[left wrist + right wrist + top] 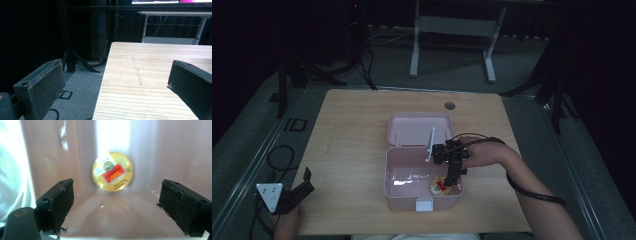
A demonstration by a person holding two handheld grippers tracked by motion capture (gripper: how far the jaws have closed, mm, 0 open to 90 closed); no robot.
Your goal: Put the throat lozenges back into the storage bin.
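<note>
A pink plastic box [398,192] stands open near the table's front edge, its lid [418,129] folded back. Inside it, at the front right, lies a small round yellow disc with a red label [440,187] [113,171]. My right gripper [451,180] [115,202] reaches down into the box above the disc, jaws open, nothing between them. The disc lies ahead of the jaws against the box wall [155,157]. My left gripper [297,192] [117,82] is held at the table's front left corner, open and empty, over the table edge.
The wooden table [357,130] [150,65] has a round cable hole [449,105] at the back. A white handle or rod [431,144] leans at the box's hinge. Black cables [279,157] lie on the floor at left. A white desk frame [452,45] stands behind.
</note>
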